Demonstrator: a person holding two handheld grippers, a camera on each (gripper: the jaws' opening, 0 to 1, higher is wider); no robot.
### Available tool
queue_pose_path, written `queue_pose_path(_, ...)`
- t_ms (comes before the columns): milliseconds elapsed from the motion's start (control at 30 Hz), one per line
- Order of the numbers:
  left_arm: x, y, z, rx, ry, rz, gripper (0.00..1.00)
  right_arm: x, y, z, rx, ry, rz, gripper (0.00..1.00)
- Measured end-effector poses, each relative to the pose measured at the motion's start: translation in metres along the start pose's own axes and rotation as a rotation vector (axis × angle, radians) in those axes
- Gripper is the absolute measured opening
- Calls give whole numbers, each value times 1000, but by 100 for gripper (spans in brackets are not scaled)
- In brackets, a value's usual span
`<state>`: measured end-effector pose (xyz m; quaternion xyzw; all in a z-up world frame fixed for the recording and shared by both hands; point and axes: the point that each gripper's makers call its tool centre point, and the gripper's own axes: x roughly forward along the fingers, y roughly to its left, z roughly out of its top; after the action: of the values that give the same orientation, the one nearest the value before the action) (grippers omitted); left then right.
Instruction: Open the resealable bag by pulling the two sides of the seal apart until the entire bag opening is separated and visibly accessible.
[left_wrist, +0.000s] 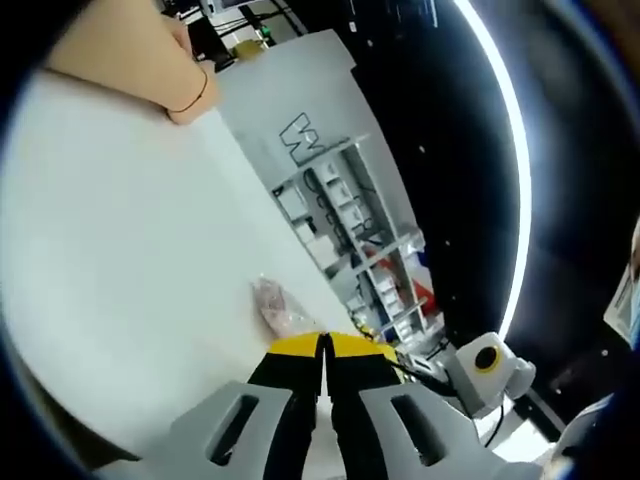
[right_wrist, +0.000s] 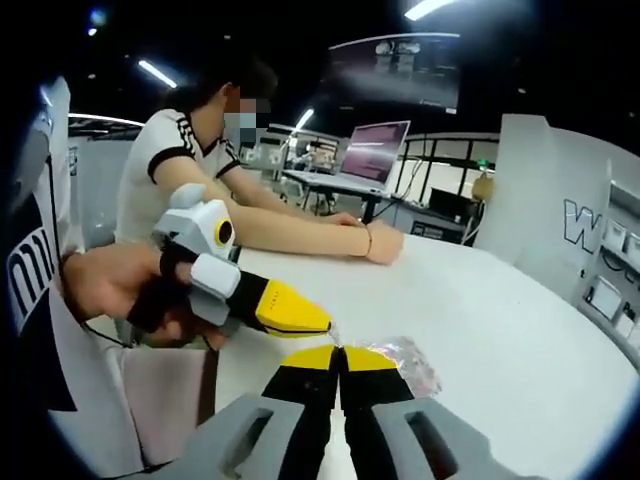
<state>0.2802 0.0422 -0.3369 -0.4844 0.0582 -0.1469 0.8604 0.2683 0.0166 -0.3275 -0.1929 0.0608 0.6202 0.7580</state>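
With both grippers meeting at the resealable bag (right_wrist: 405, 362), you are at the point where the seal has to be parted, and the mouth looks unopened so far. The bag lies on the white table (right_wrist: 500, 330), a small clear pouch with something pinkish inside, just beyond the yellow tips of your right gripper (right_wrist: 339, 352). Those jaws are pressed together, apparently pinching the bag's near edge, though the film between them is too thin to see clearly. Your left gripper (right_wrist: 322, 322) comes in from the left with its tip touching the same edge; in the left gripper view its jaws (left_wrist: 325, 345) are closed too, with the bag (left_wrist: 280, 308) just ahead.

The risk from here is grip, as I judge it. If either pair has caught both layers of film instead of one side each, pulling will only drag the whole bag. The film looks slick, so a shallow pinch may slip free. Pulling at one spot may open just part of the seal. A seated person's forearm (right_wrist: 300, 232) rests on the table's far side, well apart.
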Motion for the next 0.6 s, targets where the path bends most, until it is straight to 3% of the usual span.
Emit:
queue_pose_path(233,-2,3,-2,26,21,3,1,-2,6,-3,-22,30,39,1)
queue_pose_path(467,-4,2,-4,75,43,3,1,-6,2,13,-4,3,57,3)
queue_pose_path(600,-4,1,-6,106,55,3,1,-1,3,10,-18,47,80,3)
